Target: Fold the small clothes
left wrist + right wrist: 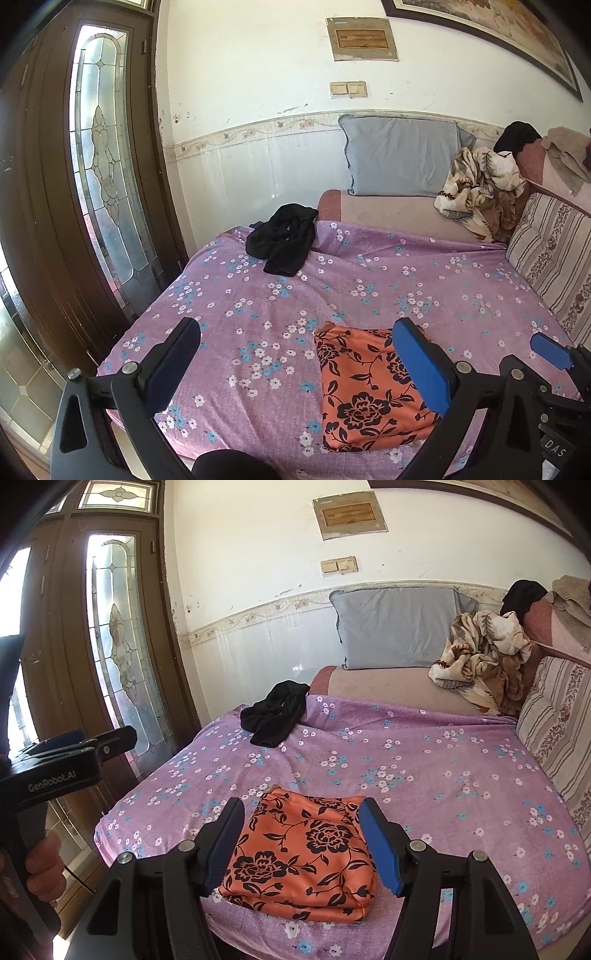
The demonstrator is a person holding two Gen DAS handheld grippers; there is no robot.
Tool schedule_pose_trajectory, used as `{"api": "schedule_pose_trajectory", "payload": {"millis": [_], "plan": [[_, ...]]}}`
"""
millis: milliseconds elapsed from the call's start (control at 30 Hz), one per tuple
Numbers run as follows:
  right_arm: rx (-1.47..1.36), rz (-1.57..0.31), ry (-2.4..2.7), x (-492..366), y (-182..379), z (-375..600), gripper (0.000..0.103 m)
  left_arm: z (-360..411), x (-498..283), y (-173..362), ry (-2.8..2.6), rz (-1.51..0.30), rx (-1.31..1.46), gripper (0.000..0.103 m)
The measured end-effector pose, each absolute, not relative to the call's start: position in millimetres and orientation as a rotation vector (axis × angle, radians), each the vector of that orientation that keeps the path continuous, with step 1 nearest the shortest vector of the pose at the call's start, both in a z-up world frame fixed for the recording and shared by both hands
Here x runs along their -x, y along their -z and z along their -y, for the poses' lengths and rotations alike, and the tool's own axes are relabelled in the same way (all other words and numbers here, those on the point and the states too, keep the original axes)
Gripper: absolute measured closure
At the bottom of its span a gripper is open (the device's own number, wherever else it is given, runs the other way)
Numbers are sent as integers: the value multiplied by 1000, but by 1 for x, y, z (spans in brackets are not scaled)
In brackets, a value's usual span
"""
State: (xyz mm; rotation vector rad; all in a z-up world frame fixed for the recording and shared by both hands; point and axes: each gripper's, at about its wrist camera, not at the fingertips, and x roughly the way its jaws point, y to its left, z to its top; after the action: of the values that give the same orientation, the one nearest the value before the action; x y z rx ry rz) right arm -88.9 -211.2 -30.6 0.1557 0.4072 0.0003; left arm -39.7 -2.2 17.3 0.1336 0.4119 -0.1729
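An orange cloth with black flowers [369,387] lies folded into a flat square near the front edge of the purple flowered bed sheet [369,280]; it also shows in the right wrist view [306,853]. A crumpled black garment [282,240] lies at the far left of the sheet, also in the right wrist view [275,712]. My left gripper [299,362] is open and empty, above the sheet left of the orange cloth. My right gripper [303,842] is open and empty, its jaws standing wide to either side of the orange cloth, above it.
A grey pillow [402,158] leans on the wall at the back. A crumpled beige patterned blanket [480,188] and a striped cushion [554,254] lie at the right. A brown door with stained glass [103,166] stands left of the bed.
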Motion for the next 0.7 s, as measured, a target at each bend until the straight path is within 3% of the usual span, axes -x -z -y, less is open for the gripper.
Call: {"api": "schedule_pose_trajectory", "payload": {"millis": [700], "plan": [[-139, -427, -22, 82, 34, 203, 35, -8, 27, -9, 163, -450, -108, 0]]}}
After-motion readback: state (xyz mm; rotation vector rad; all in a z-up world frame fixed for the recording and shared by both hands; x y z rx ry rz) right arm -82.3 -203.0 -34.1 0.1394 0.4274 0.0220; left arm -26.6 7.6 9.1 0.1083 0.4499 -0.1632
